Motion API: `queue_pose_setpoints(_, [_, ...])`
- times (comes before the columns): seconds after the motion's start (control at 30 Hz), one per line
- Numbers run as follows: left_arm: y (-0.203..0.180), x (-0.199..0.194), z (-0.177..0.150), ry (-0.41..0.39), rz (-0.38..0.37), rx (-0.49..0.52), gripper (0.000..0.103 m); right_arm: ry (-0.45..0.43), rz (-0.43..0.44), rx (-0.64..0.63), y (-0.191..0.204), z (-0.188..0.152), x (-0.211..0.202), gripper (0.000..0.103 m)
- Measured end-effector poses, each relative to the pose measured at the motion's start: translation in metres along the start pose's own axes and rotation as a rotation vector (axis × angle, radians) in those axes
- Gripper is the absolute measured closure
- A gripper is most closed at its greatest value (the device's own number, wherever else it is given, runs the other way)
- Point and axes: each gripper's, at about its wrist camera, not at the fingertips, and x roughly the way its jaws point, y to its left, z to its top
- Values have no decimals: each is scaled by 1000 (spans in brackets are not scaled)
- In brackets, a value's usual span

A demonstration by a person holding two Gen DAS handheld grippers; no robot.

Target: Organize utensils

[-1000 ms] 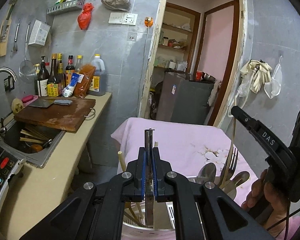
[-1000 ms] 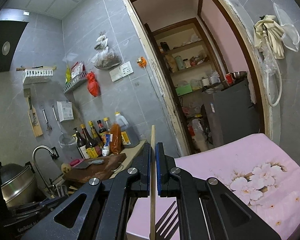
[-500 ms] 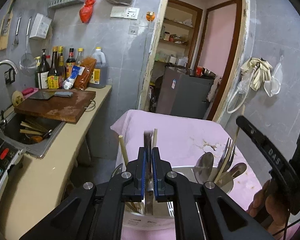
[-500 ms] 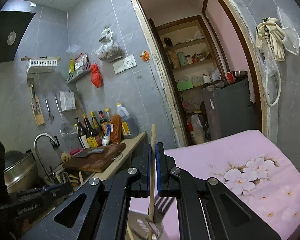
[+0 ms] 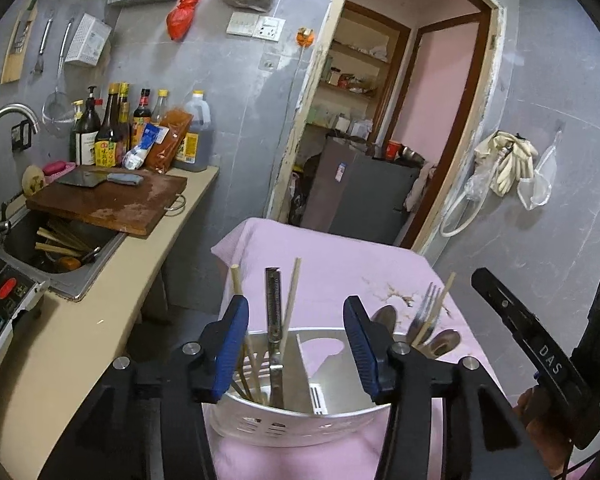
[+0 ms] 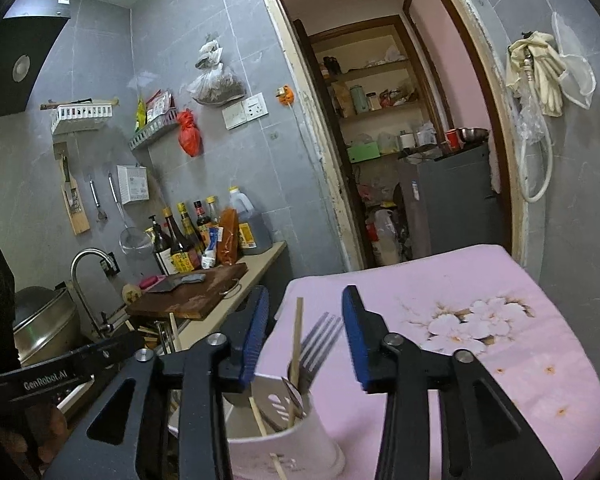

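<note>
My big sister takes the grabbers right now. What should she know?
Left gripper: open, holding nothing, above the left part of the metal utensil holder.
Right gripper: open, holding nothing, above the right end of the holder.
Left part holds the metal tongs and wooden chopsticks, standing upright.
Right end holds the fork, a chopstick and spoons.
The holder sits on the pink cloth.
Done: these utensils are sorted into the holder.
Left: no loose utensils show on the cloth; more chopsticks lie in the sink, if those count.
</note>
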Motion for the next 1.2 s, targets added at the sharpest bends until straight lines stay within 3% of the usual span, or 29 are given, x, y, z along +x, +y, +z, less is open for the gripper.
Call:
queue_pose_setpoints(0.23, [-15, -18, -1, -36, 4, 26, 24, 28, -51, 6, -16, 4, -33, 45])
queue_pose_setpoints(0.43, [-34, -41, -9, -78, 28, 40, 1, 53, -92, -3, -32, 6, -69, 25])
queue_pose_setpoints(0.8, [-71, -90, -47, -64, 43, 22, 1, 96, -132, -47, -52, 4, -148, 3])
queue_pose_setpoints(1.2, [-103, -136, -80, -54, 58, 100, 1, 96, -192, -58, -68, -2, -224, 2])
